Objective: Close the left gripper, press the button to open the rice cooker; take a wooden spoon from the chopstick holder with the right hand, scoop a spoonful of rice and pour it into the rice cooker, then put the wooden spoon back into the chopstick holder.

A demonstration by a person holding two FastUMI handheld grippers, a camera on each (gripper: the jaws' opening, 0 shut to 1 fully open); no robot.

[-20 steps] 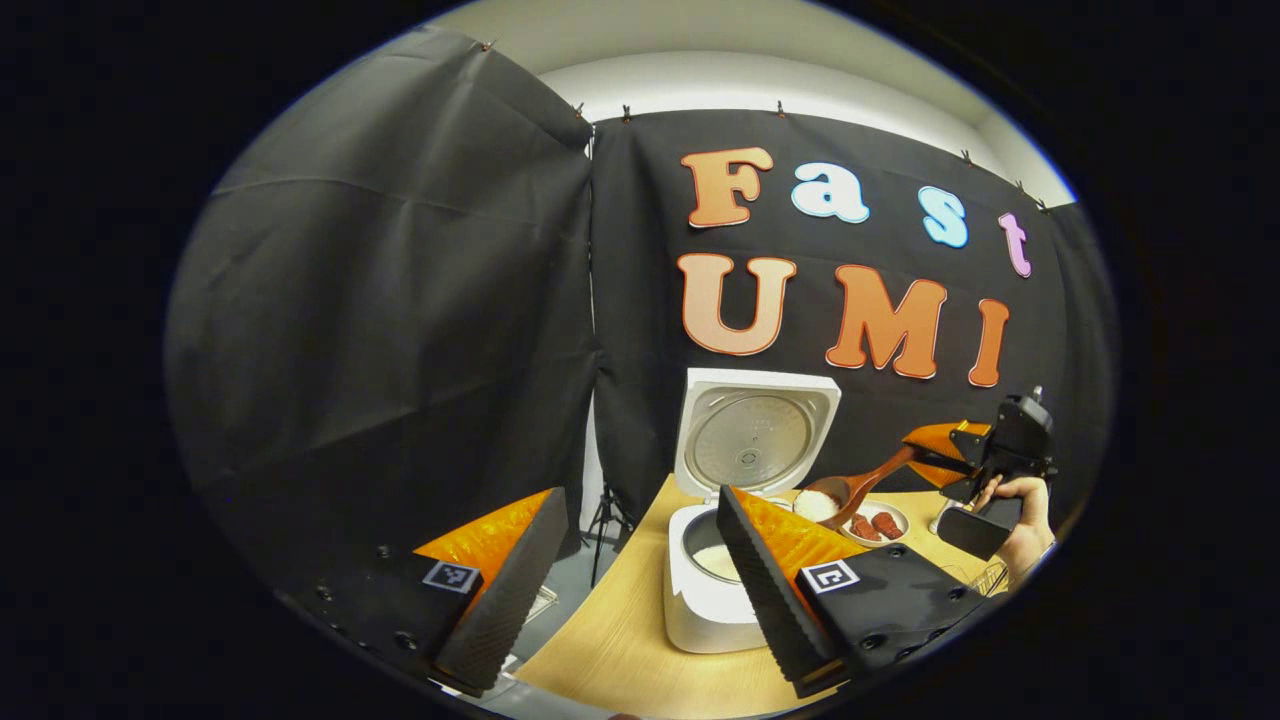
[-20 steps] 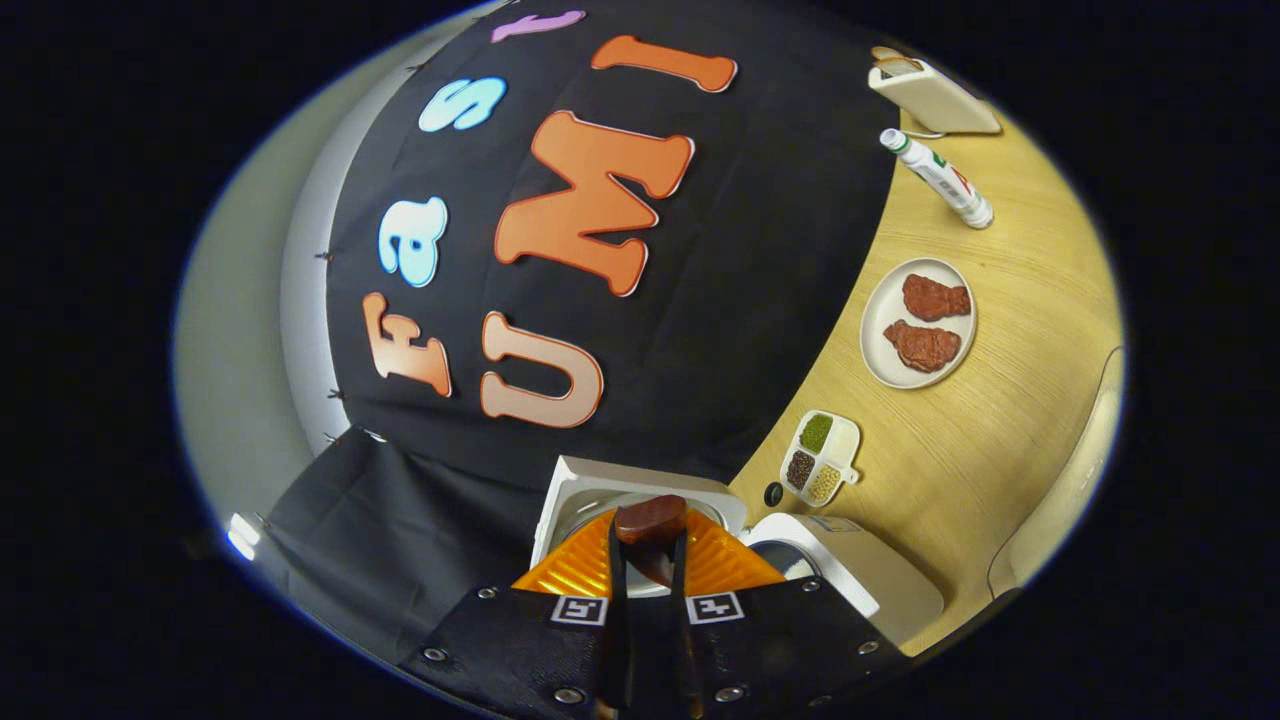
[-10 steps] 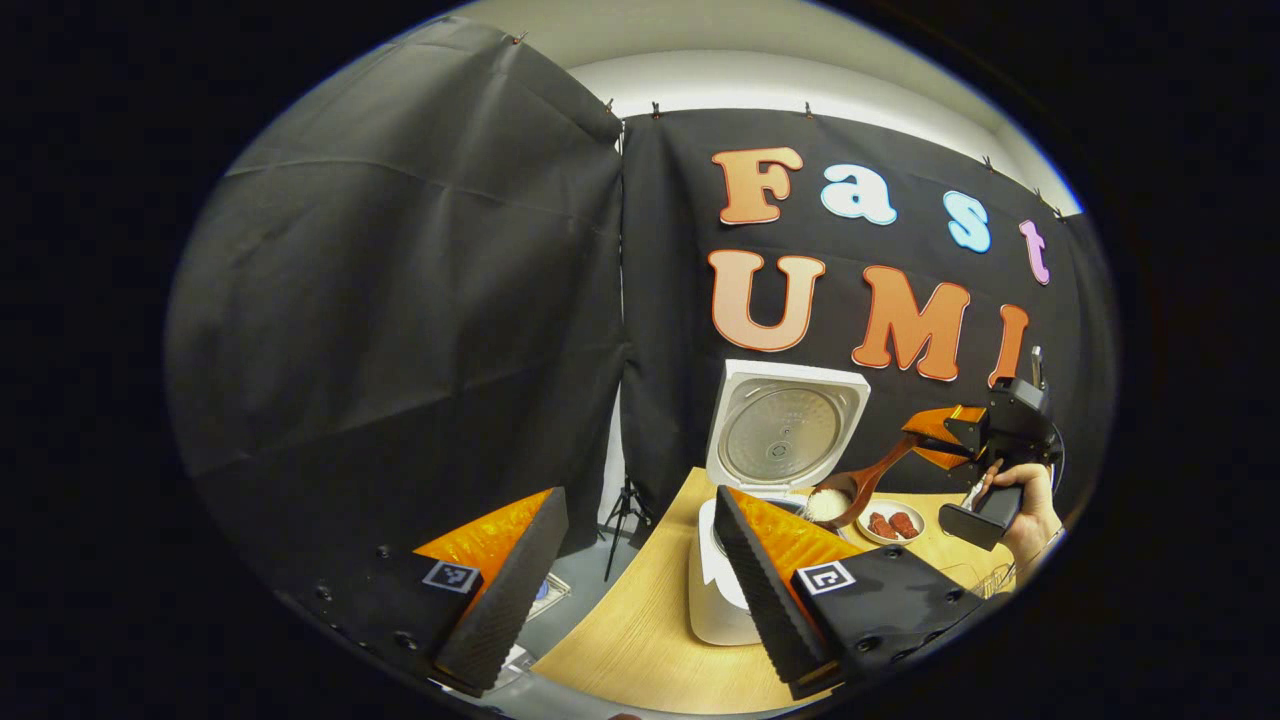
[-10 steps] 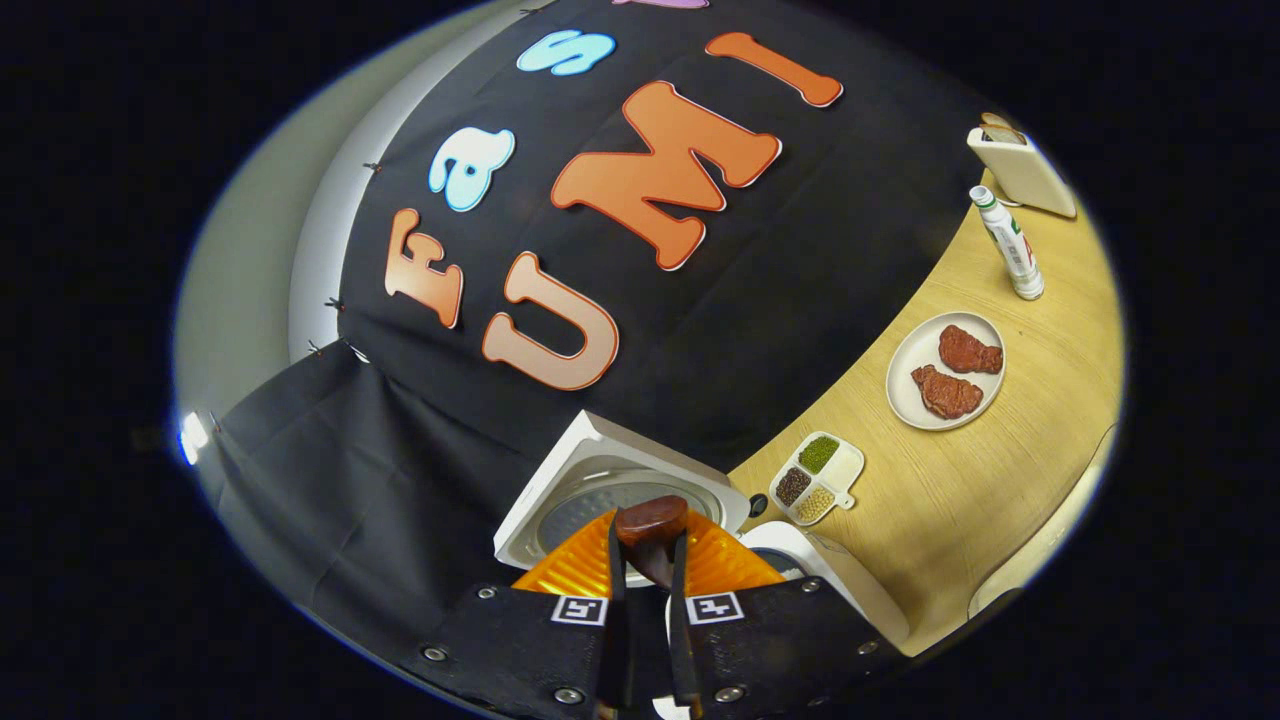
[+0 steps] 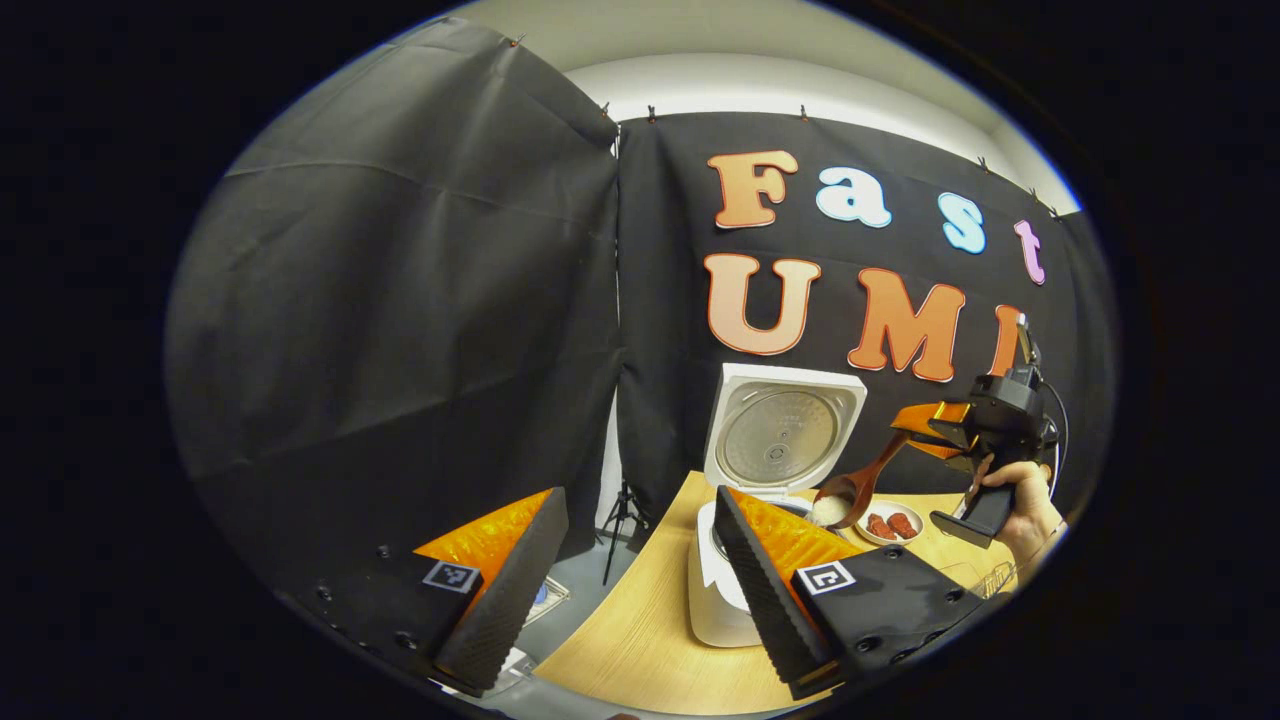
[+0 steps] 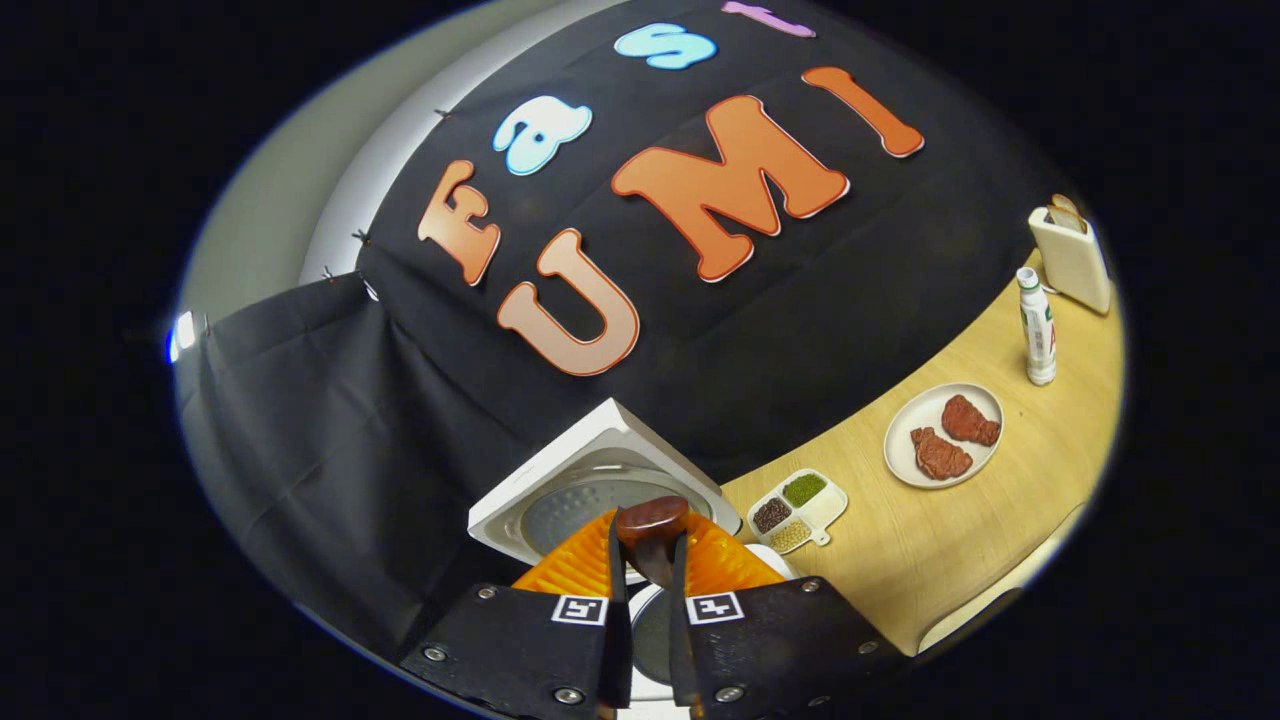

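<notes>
The white rice cooker (image 5: 715, 600) stands open on the wooden table, its lid (image 5: 783, 437) upright. My left gripper (image 5: 630, 590) hangs open in front of it, holding nothing. Farther right, a hand (image 5: 1022, 505) holds my right gripper (image 5: 935, 428), shut on the wooden spoon (image 5: 868, 478). The spoon slopes down to the cooker's right rim, with white rice (image 5: 830, 511) in its bowl. In the right gripper view, my right gripper (image 6: 648, 580) grips the spoon's handle (image 6: 651, 522) above the lid (image 6: 600, 480) and the pot (image 6: 650, 632).
A plate with two pieces of meat (image 6: 940, 435), a small divided dish of beans (image 6: 797, 500), a bottle (image 6: 1036, 325) and a white holder (image 6: 1072, 255) stand on the table (image 6: 960, 545) to the right. The black cloth wall rises close behind the cooker.
The right gripper has risen and rolled, so the spoon slopes more steeply toward the cooker. The left gripper has stayed open and has barely moved.
</notes>
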